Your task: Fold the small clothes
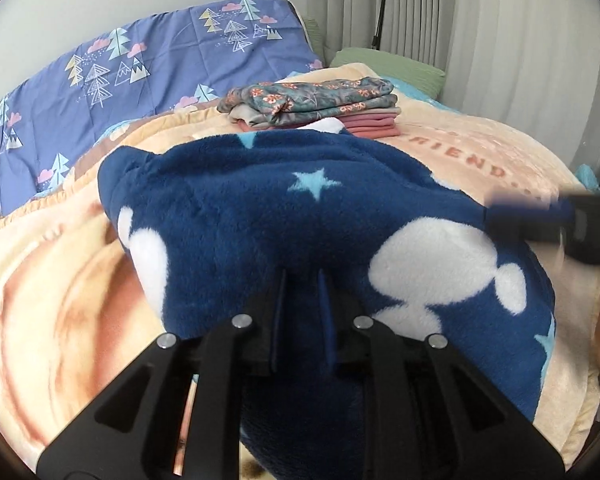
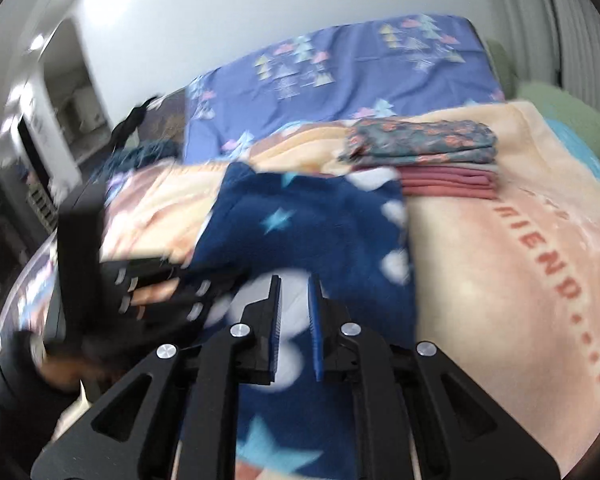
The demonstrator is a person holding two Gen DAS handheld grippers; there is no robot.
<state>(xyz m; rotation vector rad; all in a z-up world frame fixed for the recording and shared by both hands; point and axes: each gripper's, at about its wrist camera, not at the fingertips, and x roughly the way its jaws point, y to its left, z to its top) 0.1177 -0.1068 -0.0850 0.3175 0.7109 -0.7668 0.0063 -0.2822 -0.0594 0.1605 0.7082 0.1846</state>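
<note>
A dark blue fleece garment (image 1: pixel 300 208) with white shapes and pale blue stars lies folded on the peach blanket (image 1: pixel 480 152). My left gripper (image 1: pixel 302 276) hovers over its near part, jaws a narrow gap apart, with the pile showing between them but not pinched. In the right wrist view the same fleece (image 2: pixel 320 220) lies under my right gripper (image 2: pixel 294 280), which is also slightly open and holds nothing. In the left wrist view the right gripper (image 1: pixel 496 210) is a blur at the fleece's right edge.
A stack of folded clothes (image 1: pixel 320 108), floral on top and pink below, sits just behind the fleece. A purple tree-print sheet (image 1: pixel 160 64) covers the bed head. A green pillow (image 1: pixel 388 64) and grey curtains (image 1: pixel 500 20) are at the right.
</note>
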